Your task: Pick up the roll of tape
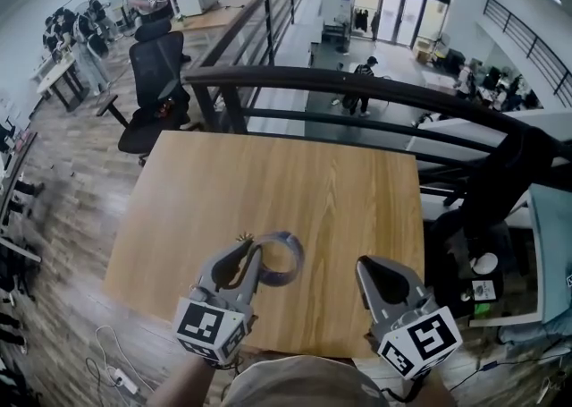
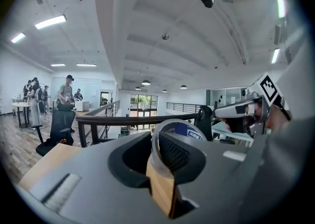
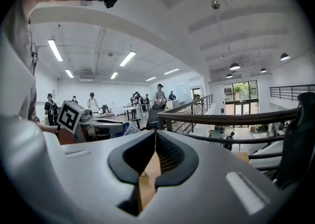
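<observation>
The roll of tape (image 1: 284,258) is a clear ring with a blue inner label. It hangs just above the wooden table (image 1: 295,173) near its front edge. My left gripper (image 1: 255,250) is shut on the ring's wall. In the left gripper view the roll (image 2: 179,128) stands upright between the jaws of the left gripper (image 2: 156,144), one jaw inside the ring and one outside. To the right of the roll, my right gripper (image 1: 365,264) is apart from it. Its jaws meet at the tips (image 3: 155,135) with nothing between them.
A dark curved railing (image 1: 357,88) runs behind the table's far edge, with a lower floor beyond it. A black office chair (image 1: 156,83) stands at the back left. A cluttered shelf (image 1: 487,275) is beside the table's right edge. A power strip (image 1: 123,382) lies on the floor.
</observation>
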The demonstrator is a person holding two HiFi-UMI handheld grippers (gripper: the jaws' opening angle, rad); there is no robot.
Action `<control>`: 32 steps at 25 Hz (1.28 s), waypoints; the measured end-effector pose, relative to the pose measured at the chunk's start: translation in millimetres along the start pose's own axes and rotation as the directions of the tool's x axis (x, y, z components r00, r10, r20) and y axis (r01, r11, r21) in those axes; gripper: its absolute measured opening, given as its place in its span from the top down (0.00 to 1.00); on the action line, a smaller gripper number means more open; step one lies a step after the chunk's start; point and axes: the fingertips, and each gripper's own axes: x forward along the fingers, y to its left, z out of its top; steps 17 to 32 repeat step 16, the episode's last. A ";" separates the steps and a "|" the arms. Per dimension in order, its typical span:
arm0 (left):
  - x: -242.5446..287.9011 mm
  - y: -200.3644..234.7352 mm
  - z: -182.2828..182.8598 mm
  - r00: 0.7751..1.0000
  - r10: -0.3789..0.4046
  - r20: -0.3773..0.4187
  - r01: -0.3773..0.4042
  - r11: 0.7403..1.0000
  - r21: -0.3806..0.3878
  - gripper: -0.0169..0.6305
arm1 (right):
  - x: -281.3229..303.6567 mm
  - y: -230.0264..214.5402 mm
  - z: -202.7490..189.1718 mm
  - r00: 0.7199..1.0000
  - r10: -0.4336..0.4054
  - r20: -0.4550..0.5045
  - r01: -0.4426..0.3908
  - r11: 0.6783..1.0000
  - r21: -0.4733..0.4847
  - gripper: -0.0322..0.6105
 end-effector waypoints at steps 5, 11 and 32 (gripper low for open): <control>2.2 -5.7 -1.5 1.000 -0.013 -0.005 0.013 1.000 -0.007 0.90 | 2.6 -0.3 -2.1 1.000 0.001 -0.009 -0.001 1.000 -0.002 0.93; 4.8 -8.1 -3.7 1.000 -0.022 -0.016 0.022 1.000 -0.017 0.90 | 5.8 -2.0 -2.7 1.000 0.008 -0.011 -0.008 1.000 0.014 0.93; 8.0 -10.0 -4.2 0.999 -0.022 -0.025 0.022 1.000 -0.009 0.90 | 5.3 -5.4 -2.3 1.000 0.020 -0.002 -0.020 0.999 0.048 0.93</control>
